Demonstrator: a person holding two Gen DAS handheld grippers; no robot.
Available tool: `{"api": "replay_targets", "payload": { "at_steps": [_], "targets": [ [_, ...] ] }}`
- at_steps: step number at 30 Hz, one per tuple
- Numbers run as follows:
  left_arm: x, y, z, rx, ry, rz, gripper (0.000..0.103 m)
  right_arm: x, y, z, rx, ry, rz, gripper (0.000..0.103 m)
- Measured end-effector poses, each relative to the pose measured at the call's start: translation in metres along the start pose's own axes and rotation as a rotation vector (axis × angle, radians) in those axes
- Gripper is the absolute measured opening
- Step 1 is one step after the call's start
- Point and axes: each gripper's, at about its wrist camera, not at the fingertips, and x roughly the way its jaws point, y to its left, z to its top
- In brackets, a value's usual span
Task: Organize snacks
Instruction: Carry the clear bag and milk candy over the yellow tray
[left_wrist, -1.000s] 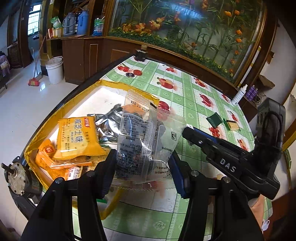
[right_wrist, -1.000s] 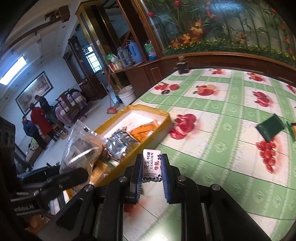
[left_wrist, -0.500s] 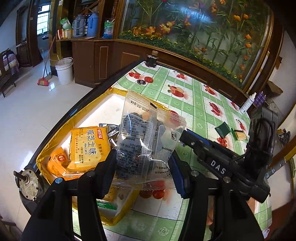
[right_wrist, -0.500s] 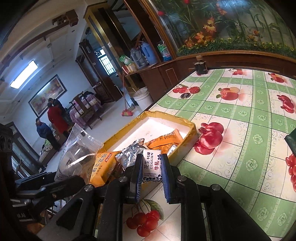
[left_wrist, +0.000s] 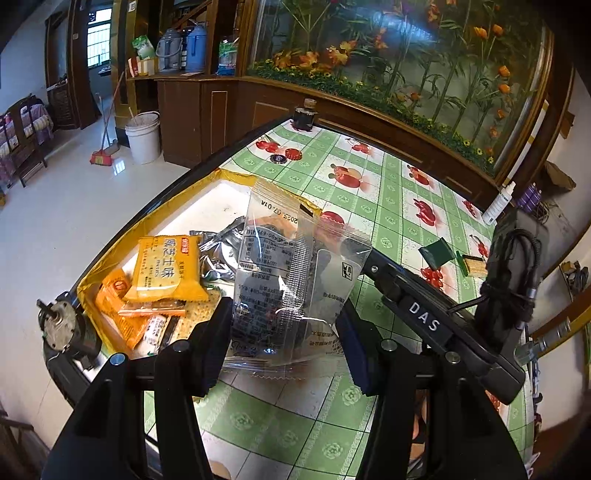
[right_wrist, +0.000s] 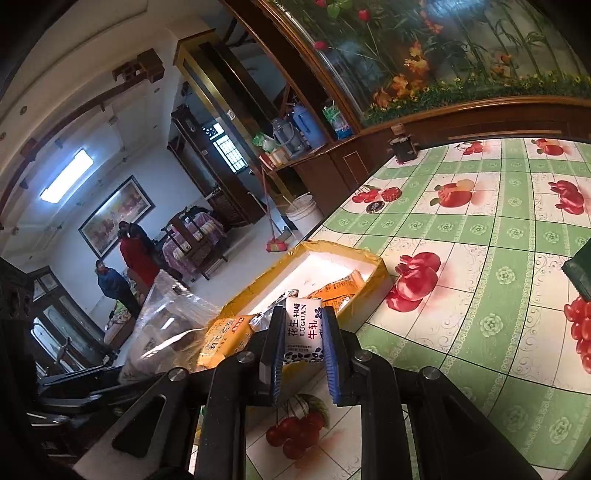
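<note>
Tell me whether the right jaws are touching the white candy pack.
Touching. The right wrist view shows the right gripper with both jaws pressed against the sides of the candy pack.

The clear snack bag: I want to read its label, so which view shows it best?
The left wrist view: the clear snack bag fills the centre, flat-on between the left gripper pads. The right wrist view catches it only sideways at the left, glary.

home (living room): fruit-print tablecloth (left_wrist: 373, 206), broom (left_wrist: 105, 147).

Green-checked tablecloth (left_wrist: 373, 206) (red fruit prints), yellow-rimmed white box (right_wrist: 369, 258), orange packets (left_wrist: 166, 266).
</note>
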Motion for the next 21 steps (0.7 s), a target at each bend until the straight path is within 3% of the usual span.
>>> {"api": "replay_targets", "payload": {
  "at_steps": [4,9,16,21],
  "targets": [
    [-0.012,0.007,-0.009,-0.014,-0.021,0.011,0.054,0.0,-0.002,-0.003,0.019,0.01,0.018,0.019],
    [-0.013,0.014,-0.015,0.002,-0.016,-0.027,0.054,-0.009,0.002,-0.003,-0.003,-0.026,-0.002,0.019],
    [-0.015,0.023,-0.017,0.024,-0.013,-0.111,0.054,-0.012,-0.029,-0.01,0.058,-0.053,-0.134,0.019],
    [-0.017,0.034,-0.018,0.012,-0.025,-0.115,0.054,-0.015,-0.038,-0.011,0.068,-0.066,-0.181,0.019]
  ]
}}
